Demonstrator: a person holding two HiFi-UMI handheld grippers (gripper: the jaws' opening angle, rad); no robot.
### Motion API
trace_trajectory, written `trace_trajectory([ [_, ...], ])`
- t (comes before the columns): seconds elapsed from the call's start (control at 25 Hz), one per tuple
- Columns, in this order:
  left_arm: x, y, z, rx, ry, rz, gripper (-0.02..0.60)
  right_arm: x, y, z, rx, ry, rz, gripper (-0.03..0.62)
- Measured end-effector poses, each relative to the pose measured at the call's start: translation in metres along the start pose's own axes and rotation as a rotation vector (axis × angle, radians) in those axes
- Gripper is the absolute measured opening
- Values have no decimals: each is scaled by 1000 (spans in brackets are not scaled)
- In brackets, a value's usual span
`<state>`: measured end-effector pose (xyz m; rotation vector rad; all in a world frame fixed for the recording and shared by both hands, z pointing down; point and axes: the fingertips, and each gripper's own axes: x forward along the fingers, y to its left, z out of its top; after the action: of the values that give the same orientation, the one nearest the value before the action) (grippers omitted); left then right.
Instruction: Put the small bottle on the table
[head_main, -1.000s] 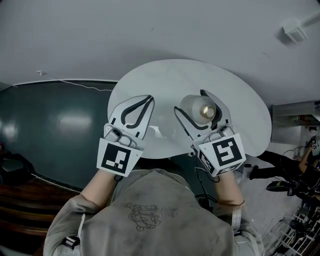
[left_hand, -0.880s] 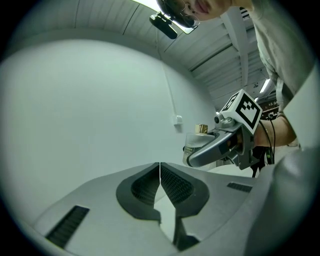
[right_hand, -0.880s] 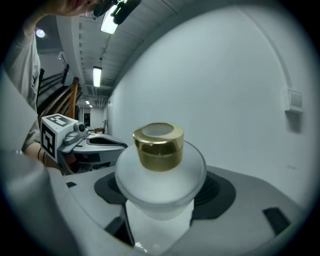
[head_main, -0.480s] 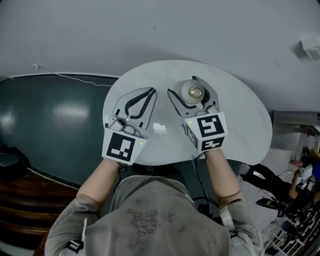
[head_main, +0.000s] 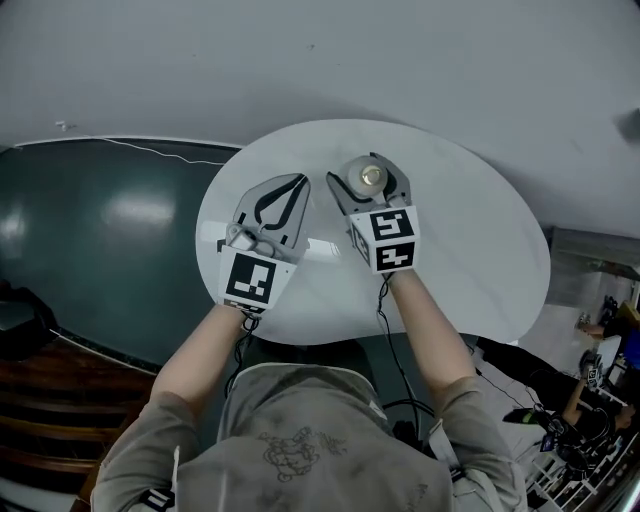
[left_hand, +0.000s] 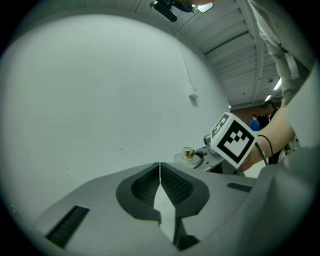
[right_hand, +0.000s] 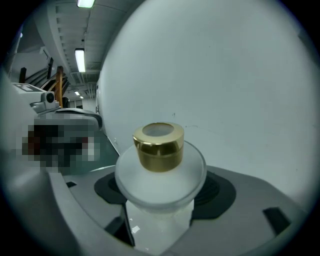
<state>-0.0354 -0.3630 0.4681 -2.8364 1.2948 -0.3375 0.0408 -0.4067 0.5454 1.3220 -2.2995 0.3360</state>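
A gold-capped small bottle (right_hand: 160, 170) is clamped by the right hand-held gripper (head_main: 369, 170) over the counter (head_main: 470, 250) (left hand-held gripper (left_hand: 160, 172) closed, empty).

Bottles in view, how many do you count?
1. The bottle is held upright in the right claw over the table. The left claw is shut, empty. None seems hidden.

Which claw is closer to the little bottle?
Right. The right gripper grips the bottle between its jaws; the left gripper is shut and empty, beside it on the left.
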Motion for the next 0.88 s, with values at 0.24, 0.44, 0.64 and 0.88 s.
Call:
trace_trajectory([
  [0.24, 23, -7, -46, -66, 52, -22, 18, 40, -7, -50, 14, 71, 6, 344],
  [0.44, 34, -9, -71, -135, 67, -38, 18, 67, -7, -78, 15, 102, 5, 344],
  [0.64, 37, -12, -86, -141, 98, -43, 18, 87, -7, -91, 9, 106, 2, 344],
  [0.88, 40, -15, -108, -174, 161, -59, 18, 97, -6, -109, 26, 137, -7, 344],
])
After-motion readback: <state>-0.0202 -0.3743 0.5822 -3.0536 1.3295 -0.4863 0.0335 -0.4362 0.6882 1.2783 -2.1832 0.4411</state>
